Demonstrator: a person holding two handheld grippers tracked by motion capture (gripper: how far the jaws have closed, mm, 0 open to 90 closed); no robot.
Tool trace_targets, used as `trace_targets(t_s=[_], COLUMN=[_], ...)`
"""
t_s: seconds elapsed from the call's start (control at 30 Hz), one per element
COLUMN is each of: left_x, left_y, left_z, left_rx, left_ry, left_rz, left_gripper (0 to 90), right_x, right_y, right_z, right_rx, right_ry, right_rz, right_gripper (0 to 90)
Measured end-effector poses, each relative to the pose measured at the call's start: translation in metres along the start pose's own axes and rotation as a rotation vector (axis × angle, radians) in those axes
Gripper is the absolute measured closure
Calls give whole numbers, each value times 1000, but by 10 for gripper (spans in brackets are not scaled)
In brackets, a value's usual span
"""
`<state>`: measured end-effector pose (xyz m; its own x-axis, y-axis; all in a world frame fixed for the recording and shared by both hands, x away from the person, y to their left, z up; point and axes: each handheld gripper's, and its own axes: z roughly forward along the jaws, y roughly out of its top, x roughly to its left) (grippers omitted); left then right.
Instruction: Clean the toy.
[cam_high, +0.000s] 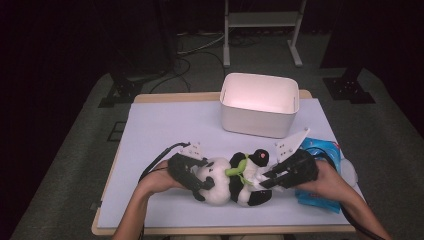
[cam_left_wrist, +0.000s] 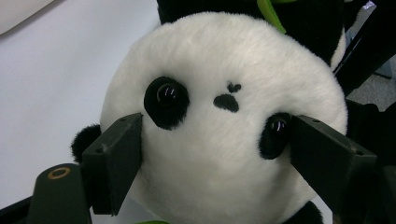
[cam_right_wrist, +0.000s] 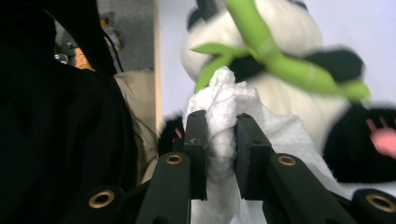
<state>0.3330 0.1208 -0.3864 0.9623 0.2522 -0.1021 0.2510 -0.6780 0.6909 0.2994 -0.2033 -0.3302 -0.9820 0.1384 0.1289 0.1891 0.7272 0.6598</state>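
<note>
A black-and-white panda plush (cam_high: 235, 184) lies in the front middle of the table, holding a green bamboo sprig (cam_high: 239, 167). My left gripper (cam_high: 198, 182) is closed on the panda's round white head (cam_left_wrist: 224, 121); both pads press into its sides beside the eyes. My right gripper (cam_high: 267, 181) comes in from the right, shut on a crumpled white wipe (cam_right_wrist: 224, 105). The wipe is held up against the panda's belly, just under the bamboo sprig (cam_right_wrist: 275, 58).
A white rectangular bin (cam_high: 258, 120) stands at the back of the pale table (cam_high: 165, 125). A blue wipe packet (cam_high: 325, 150) lies at the right edge under my right hand. Beyond the table are grey floor, cables and stand legs.
</note>
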Motion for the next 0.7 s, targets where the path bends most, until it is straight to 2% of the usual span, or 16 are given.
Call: trace_targets(t_s=[0.03,0.07,0.1,0.17,0.2,0.23,0.3,0.43,0.5,0.53,0.7], left_x=[0,0,0,0,0,0,0,0,0,0,-2], left_y=[0,0,0,0,0,0,0,0,0,0,1], left_z=[0,0,0,0,0,0,0,0,0,0,0], left_rx=[0,1,1,3,2,2,2,2,2,3,8], left_ry=[0,2,2,1,1,1,1,0,-1,-2,2], left_rz=[0,2,2,2,3,3,7,9,8,8,17], left_gripper=[189,189,189,189,189,189,189,189,189,189,189], right_x=[0,-5,-5,-13,-21,-21,-28,-35,-36,-35,-34], right_y=[0,-9,-9,-19,-30,-30,-41,-53,-54,-50,-33], right_z=[0,-3,-3,-2,3,3,10,21,20,18,11], right_rx=[0,9,9,16,30,30,36,58,51,54,26], right_ry=[0,-25,-25,-44,-54,-54,-51,-59,-62,-81,-98], right_rz=[0,28,28,63,100,100,138,171,180,164,122], right_gripper=[762,762,762,762,762,762,762,764,764,764,765])
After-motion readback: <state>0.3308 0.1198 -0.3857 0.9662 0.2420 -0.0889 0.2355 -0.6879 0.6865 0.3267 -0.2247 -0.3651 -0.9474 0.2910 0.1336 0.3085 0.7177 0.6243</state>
